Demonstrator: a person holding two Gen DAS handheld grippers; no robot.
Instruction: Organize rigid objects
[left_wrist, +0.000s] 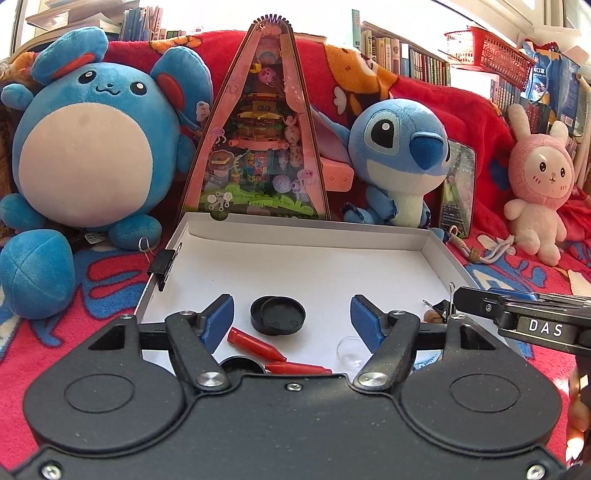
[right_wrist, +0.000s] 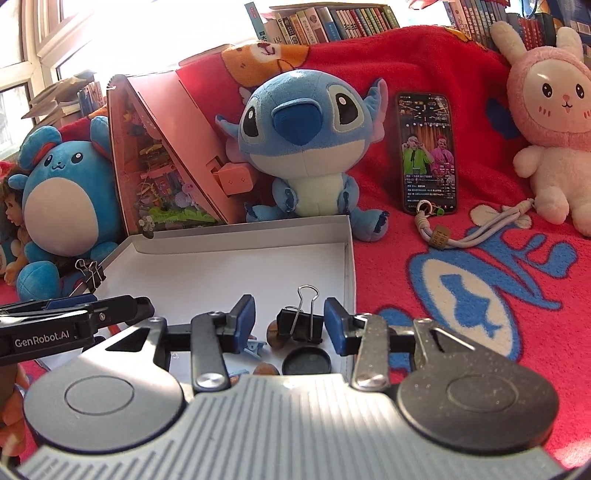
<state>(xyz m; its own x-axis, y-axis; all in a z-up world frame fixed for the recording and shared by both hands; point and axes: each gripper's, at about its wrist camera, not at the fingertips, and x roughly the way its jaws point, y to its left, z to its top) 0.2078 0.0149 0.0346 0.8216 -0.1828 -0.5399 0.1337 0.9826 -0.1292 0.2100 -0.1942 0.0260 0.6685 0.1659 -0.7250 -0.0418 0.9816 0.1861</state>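
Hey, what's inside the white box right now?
Inside the white box: a round black lid, two red pen caps, a clear cup, a black binder clip and another black lid. The grippers' bodies cover the near edge, so more may be hidden.

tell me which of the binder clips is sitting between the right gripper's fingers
The binder clip lying inside the white box, handles pointing up, between the open right gripper. The other clip is clamped on the box's left wall.

left gripper (left_wrist: 291, 317): jaws apart, nothing between pads | white tray (left_wrist: 314, 240): black round lid (left_wrist: 277, 315), two red caps (left_wrist: 256, 344), clear cup (left_wrist: 350, 350) | black binder clip (left_wrist: 162, 266) on tray's left wall | right gripper (left_wrist: 517, 314) at right edge
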